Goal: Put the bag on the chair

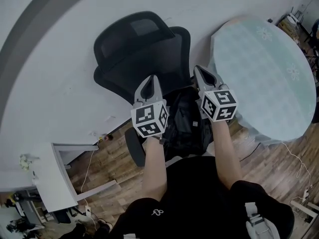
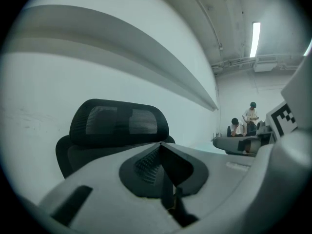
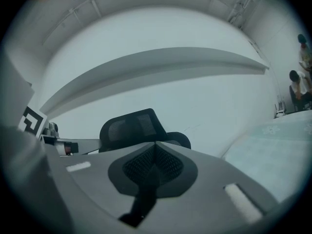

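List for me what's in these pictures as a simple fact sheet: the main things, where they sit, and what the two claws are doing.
Chair: black office chair, its back toward the white wall
Bag: black bag, appears to rest on the chair's seat, below the claws
Table: round table with a pale cover, right of the chair
Left claw: shut, tips together, nothing seen between them
Right claw: shut, tips together, nothing seen between them
Task state: bag looks already on the chair
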